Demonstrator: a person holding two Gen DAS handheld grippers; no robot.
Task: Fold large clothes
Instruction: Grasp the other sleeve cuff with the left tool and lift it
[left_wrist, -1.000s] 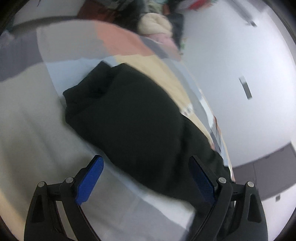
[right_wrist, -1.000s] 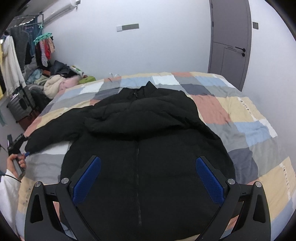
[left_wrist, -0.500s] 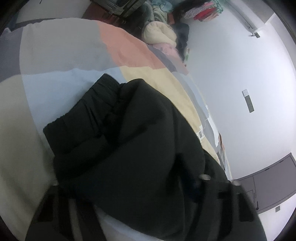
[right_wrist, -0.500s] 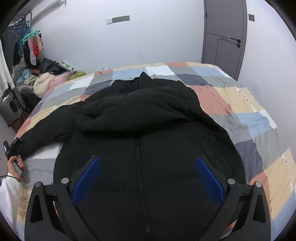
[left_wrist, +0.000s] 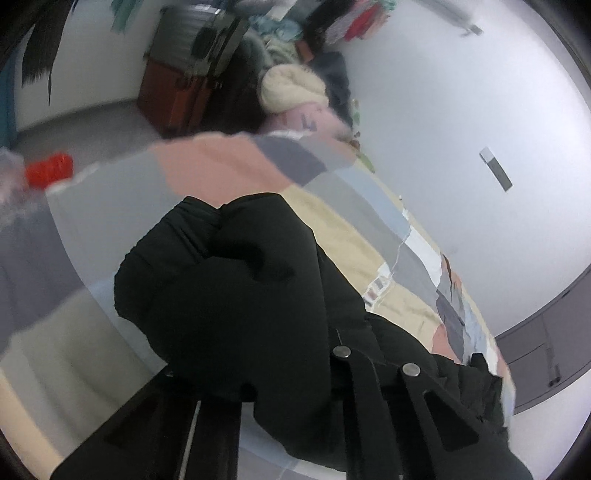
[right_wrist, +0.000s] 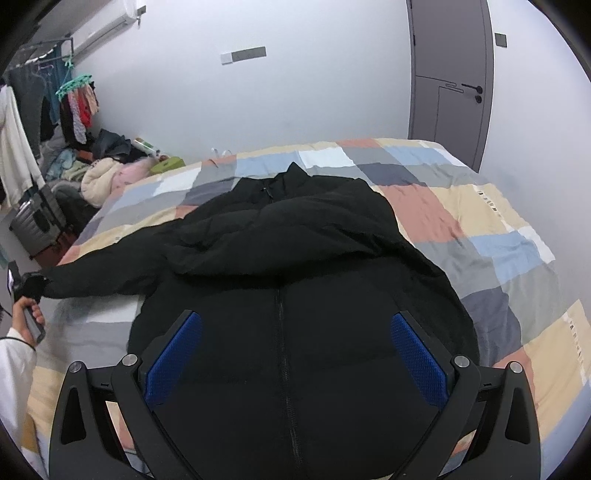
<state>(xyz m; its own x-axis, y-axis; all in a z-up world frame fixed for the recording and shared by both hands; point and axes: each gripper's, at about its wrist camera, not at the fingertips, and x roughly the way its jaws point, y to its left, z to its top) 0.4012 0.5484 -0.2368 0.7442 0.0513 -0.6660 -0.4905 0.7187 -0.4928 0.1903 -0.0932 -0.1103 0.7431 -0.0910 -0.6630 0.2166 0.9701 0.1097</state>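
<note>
A large black puffer jacket (right_wrist: 295, 288) lies front up on a checked bedspread (right_wrist: 480, 229), zipper toward me, one sleeve folded across the chest. Its other sleeve (right_wrist: 103, 269) stretches left to my left gripper (right_wrist: 26, 291), which is shut on the cuff and holds it just above the bed. In the left wrist view the black sleeve cuff (left_wrist: 221, 280) bulges between the fingers and hides the pads of that gripper (left_wrist: 258, 373). My right gripper (right_wrist: 295, 354) is open and empty, hovering over the jacket's lower front.
A pile of clothes (right_wrist: 107, 173) and a grey suitcase (right_wrist: 37, 221) stand on the floor left of the bed. A clothes rack (right_wrist: 74, 99) hangs at the far left. A grey door (right_wrist: 450, 74) is behind the bed. A red-capped bottle (left_wrist: 48, 170) lies near the bed's edge.
My left gripper moved onto the sleeve cuff, closed on it and lifted it a little. My right gripper stayed open and drew slightly closer over the jacket.
</note>
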